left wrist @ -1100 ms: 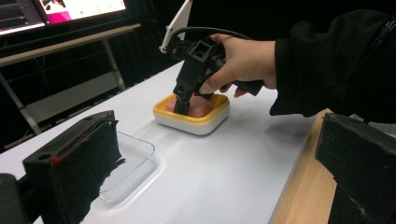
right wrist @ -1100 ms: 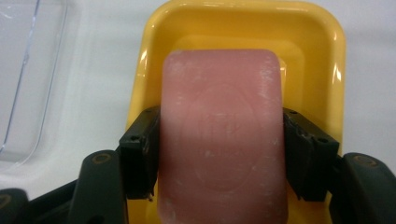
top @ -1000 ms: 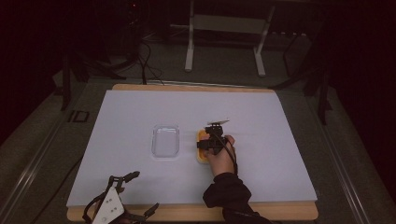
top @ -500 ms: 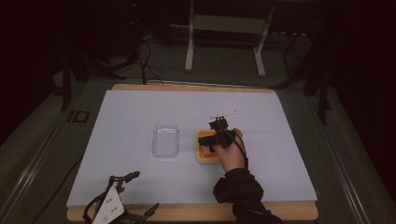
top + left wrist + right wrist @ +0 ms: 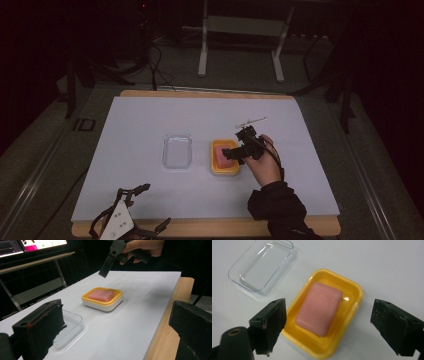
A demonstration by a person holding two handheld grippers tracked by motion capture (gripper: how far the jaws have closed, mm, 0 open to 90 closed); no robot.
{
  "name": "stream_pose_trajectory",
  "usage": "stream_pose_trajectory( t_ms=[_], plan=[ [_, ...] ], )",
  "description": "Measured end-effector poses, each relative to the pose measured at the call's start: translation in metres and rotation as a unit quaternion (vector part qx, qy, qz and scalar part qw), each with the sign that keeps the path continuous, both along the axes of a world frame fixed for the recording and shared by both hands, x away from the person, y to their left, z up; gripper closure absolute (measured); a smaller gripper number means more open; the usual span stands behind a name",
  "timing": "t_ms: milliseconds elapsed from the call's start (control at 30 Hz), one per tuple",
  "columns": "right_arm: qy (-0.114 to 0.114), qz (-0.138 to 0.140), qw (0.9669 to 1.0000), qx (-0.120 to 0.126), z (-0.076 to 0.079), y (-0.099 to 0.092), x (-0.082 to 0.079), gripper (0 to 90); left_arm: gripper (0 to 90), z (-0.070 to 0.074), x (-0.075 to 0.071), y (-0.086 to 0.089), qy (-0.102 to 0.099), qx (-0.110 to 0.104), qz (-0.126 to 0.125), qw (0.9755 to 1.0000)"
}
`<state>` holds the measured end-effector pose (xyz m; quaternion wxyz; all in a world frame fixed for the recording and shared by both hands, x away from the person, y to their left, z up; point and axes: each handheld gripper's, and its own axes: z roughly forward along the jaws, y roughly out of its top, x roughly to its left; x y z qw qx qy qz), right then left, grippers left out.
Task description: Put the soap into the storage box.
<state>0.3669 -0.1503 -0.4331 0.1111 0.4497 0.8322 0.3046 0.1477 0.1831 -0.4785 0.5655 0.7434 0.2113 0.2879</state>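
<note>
Right gripper (image 5: 327,322) hovers, jaws spread wide, over the pink soap (image 5: 319,308); left gripper (image 5: 127,222), jaws released, at seven o'clock.

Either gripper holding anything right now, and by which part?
Nothing is held. The right gripper hangs open above the pink soap in its yellow dish; the left gripper is open too.

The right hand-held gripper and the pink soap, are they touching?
Apart. In the left gripper view the right hand-held gripper hangs in the air above the pink soap.
</note>
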Motion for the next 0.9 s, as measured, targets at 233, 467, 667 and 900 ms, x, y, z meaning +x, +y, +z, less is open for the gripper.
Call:
stream_pose_trajectory(
  t_ms=[233,467,667,900],
  plan=[
    [-0.015,0.017,0.9997,-0.006,0.010,-0.019,-0.008,13.7,0.5,0.000,0.000,-0.001,0.000,0.001,-0.001,1.0000],
    [-0.027,0.033,0.9991,-0.010,0.009,-0.033,-0.017,13.5,0.5,0.000,0.000,-0.001,0.000,0.001,-0.002,1.0000],
    [-0.028,0.031,0.9991,0.000,0.004,-0.050,-0.027,13.4,0.5,0.000,0.000,-0.002,0.000,0.002,-0.003,1.0000],
    [-0.037,0.038,0.9986,-0.007,-0.006,-0.065,-0.037,12.6,0.5,0.000,0.000,-0.002,0.000,0.002,-0.003,1.0000]
  ],
)
